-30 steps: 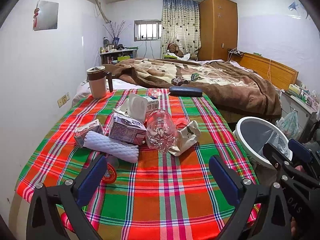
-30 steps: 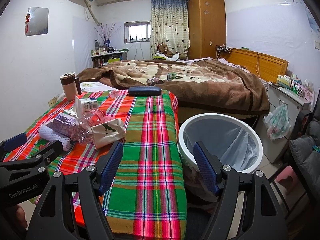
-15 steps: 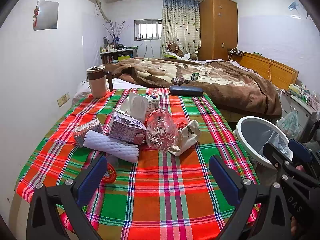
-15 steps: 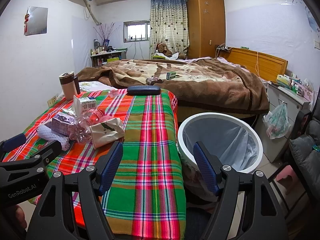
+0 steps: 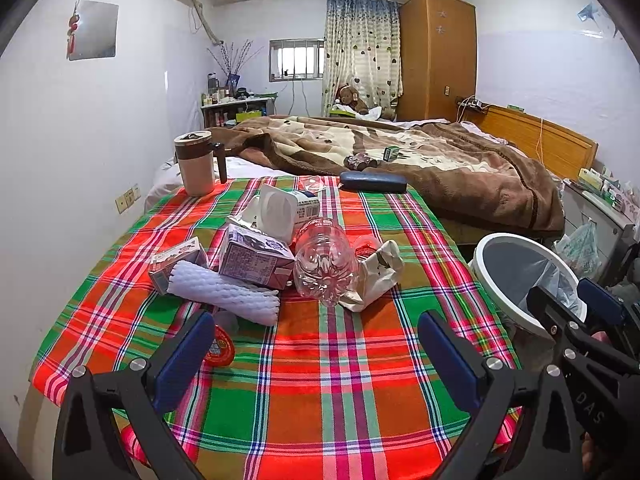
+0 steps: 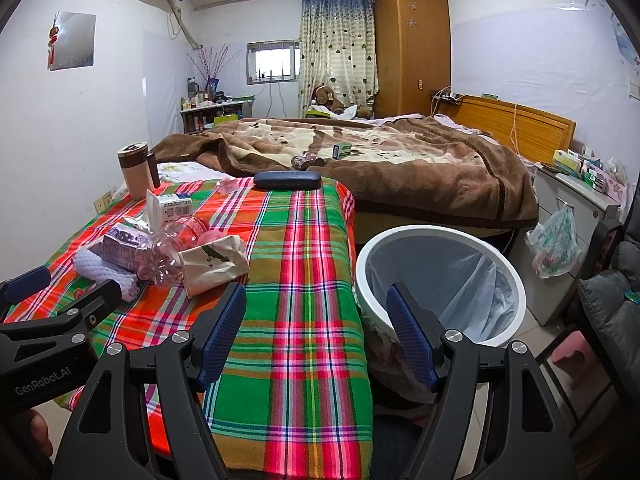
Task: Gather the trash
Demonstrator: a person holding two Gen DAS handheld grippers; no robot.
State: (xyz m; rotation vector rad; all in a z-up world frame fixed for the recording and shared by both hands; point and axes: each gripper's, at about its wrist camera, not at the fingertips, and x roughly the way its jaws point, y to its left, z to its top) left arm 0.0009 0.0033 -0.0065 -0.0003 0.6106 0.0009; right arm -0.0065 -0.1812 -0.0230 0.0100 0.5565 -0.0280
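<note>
The trash pile, clear plastic bottle (image 5: pixel 325 264) foremost with its long axis running toward the table's far edge, lies ahead of the released, empty left gripper (image 5: pixel 312 344), nearer than the equally released right gripper (image 6: pixel 316 320) by the bin (image 6: pixel 500 276).

Bright, even daylight from the barred window (image 5: pixel 296 59) at upper centre; soft shadows, sharp focus, fisheye-bent, dark-vignetted edges.

Brown blanket (image 6: pixel 360 152) on bed, wardrobe (image 6: pixel 412 48), tumbler (image 5: pixel 196 162) (lidded)
</note>
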